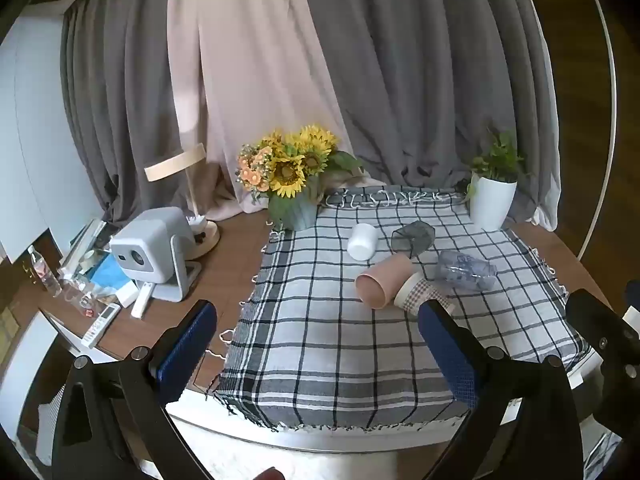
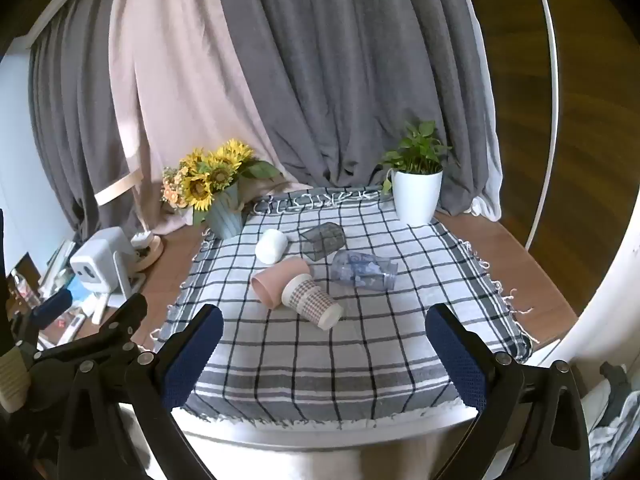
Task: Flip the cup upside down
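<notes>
Five cups are seen lying on their sides on the checked cloth [image 2: 320, 360] that covers the surface. The white cup [image 2: 271, 245] lies farthest left, near the sunflower vase [image 2: 226, 216]. Just beside it to the right, a dark glass cup [image 2: 322, 241] is tipped over. The pink cup [image 2: 276, 280] lies in the middle, mouth turned toward the cameras, and is touched by the houndstooth paper cup [image 2: 312, 302], whose rim points toward the near right. The clear blue-patterned cup [image 2: 364, 270] lies to the right of these, apart from the paper cup. No cup is found standing or inverted.

The left gripper [image 1: 318, 344] is held over the near edge of the cloth, fingers [image 1: 188, 344] spread wide, nothing between them. The right gripper [image 2: 324, 348] is held likewise, fingers [image 2: 456, 356] spread wide and empty, the paper cup seen just beyond the gap.

A potted plant [image 2: 416, 194] in a white pot stands at the far right corner of the cloth. A small white projector [image 1: 154, 248] and a remote [image 1: 100, 322] are noted on the bare wood to the left.
</notes>
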The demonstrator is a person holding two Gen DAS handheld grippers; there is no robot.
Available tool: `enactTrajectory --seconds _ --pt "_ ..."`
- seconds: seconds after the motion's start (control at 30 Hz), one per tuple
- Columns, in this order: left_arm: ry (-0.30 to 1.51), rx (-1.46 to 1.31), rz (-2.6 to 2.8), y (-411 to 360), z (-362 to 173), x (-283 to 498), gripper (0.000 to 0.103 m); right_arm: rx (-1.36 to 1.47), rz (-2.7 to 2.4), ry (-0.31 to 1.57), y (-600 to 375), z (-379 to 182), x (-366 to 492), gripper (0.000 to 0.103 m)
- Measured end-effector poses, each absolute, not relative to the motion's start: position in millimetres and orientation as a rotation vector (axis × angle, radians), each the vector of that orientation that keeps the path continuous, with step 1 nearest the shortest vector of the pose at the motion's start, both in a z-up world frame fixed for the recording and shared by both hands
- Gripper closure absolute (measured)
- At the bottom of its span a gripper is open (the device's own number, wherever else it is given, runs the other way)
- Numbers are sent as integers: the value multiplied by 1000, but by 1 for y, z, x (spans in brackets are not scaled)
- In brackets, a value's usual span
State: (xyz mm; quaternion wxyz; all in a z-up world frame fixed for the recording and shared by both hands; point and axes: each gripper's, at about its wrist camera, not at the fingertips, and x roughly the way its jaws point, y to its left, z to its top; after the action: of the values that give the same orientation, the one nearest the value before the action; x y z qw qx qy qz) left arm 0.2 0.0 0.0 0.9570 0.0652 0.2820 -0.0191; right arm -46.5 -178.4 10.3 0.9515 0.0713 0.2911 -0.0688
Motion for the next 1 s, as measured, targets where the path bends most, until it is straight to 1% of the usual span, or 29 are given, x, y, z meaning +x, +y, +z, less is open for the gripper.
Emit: enactTrajectory --seconds 1.0 --pt "578 117 -37 2 5 5 0 153 -132 592 -180 11 -45 1"
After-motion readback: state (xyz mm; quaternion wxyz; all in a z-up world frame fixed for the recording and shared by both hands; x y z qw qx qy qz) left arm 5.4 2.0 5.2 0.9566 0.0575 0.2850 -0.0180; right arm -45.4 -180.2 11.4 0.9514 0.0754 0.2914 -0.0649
